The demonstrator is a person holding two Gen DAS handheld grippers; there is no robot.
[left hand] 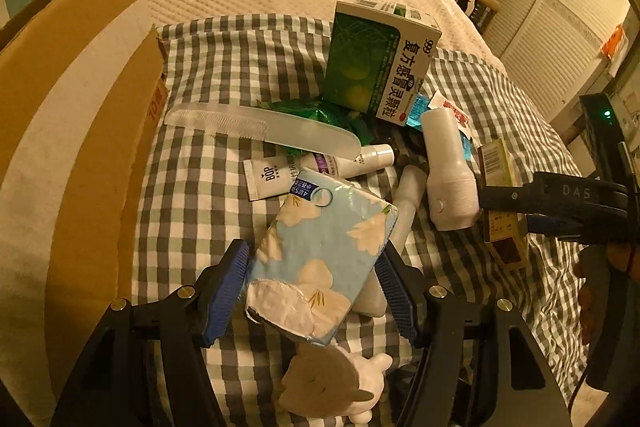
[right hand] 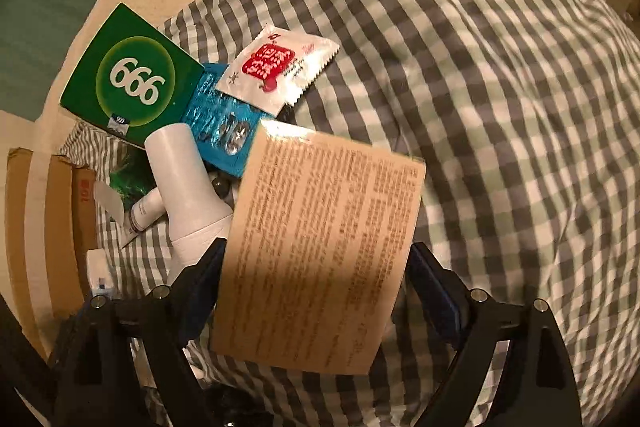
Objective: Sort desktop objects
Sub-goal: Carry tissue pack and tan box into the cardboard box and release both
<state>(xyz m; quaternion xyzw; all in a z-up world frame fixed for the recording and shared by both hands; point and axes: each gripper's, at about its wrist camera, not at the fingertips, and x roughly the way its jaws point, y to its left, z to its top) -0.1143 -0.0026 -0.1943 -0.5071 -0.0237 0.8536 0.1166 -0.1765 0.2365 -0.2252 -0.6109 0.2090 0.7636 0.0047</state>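
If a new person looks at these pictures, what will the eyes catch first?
Probably the blue floral tissue pack, sitting between the pads of the left claw in the left wrist view. Next, the tan printed box between the open jaws of the right claw, and the green 999 box on the checked cloth.

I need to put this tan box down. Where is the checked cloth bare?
Bare checked cloth spreads right of the tan box and beyond the red-and-white sachet. Crowded: the heap by the green box and white bottle.
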